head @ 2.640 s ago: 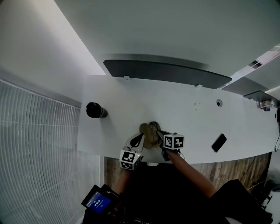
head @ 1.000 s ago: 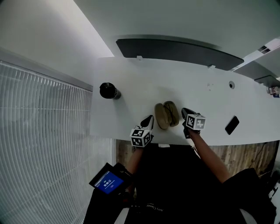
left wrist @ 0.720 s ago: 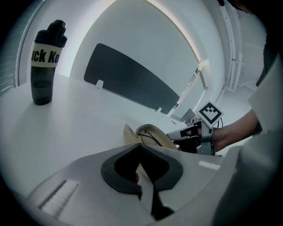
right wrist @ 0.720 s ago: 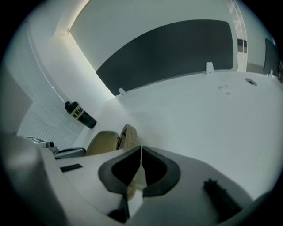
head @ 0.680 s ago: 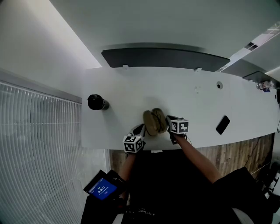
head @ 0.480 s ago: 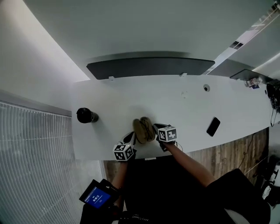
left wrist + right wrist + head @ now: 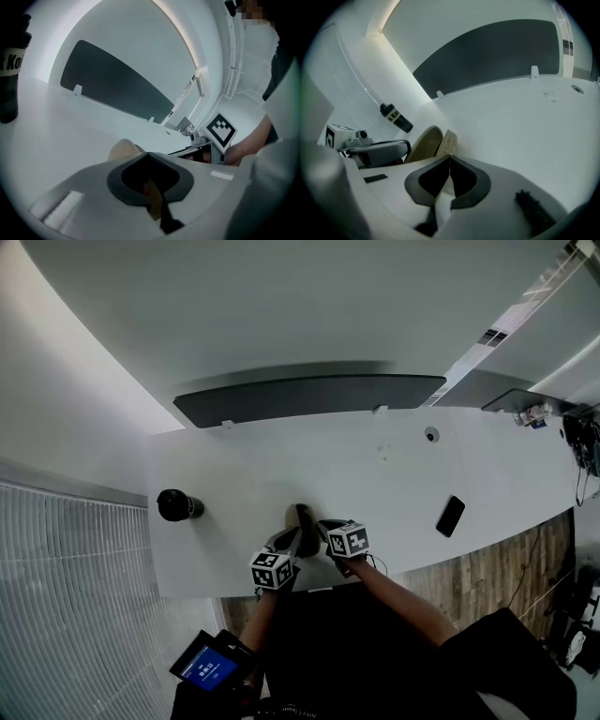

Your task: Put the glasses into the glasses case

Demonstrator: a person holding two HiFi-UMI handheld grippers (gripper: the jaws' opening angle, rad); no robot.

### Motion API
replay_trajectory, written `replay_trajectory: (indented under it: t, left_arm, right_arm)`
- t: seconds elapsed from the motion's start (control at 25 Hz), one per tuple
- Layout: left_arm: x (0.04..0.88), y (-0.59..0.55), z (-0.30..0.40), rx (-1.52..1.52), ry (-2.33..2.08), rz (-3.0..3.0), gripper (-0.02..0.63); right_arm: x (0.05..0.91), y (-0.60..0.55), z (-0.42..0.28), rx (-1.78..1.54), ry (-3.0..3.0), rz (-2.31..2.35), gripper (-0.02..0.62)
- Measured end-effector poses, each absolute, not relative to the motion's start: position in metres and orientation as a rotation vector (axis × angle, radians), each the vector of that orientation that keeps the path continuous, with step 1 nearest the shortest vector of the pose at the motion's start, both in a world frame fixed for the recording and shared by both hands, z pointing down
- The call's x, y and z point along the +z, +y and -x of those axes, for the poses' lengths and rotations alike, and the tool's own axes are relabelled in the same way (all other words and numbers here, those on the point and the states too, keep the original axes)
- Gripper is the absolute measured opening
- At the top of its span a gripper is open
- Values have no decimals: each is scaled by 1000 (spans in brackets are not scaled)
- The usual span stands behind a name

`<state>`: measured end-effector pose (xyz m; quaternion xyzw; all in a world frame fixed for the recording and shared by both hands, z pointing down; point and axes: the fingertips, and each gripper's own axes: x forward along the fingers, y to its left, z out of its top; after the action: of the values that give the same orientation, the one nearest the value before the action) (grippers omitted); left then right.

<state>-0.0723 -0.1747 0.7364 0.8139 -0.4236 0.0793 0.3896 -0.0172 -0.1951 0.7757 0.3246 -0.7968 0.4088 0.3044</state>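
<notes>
1. The glasses case [image 7: 298, 518] stood on the white worktop [image 7: 281, 460], close to its near edge and right in front of the person. Its two tan halves were folded up towards each other in a narrow V
2. The glasses themselves showed in no view; the space between the case's halves was hidden
3. The left tongs [image 7: 148, 154] were pressed together, tips meeting, and pointed at the case's left half from just beside it. Whether the tips touched it could not be told. A brown strip showed through the slot behind the tips, too unclear to name
4. The right tongs [image 7: 450, 158] were likewise pressed together, with only a thin slit between the pads. Their tips sat at the lower edge of the case's right half. Whether they pinched that edge or only leaned on it could not be made out
5. In the head view the two tongs flanked the case, the left one on its left and the right one on its right, both at the worktop's near edge
6. A black bottle [image 7: 176, 505] stood upright well to the left of the case, and a dark phone [image 7: 450, 516] lay flat well to the right
7. A long dark panel [image 7: 309, 397] ran along the worktop's far edge
8. A small device with a lit blue screen [image 7: 208, 668] showed low at the left of the head view, below the worktop's near edge
</notes>
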Motion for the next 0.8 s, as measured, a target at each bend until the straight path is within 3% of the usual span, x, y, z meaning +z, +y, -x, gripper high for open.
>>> replay_trajectory:
  t: [0.8]
  left_arm:
    - [759,-177,1,409,-756,-2073,6]
  right_arm:
    - [781,-193,-19,1101,-2071,-870,11]
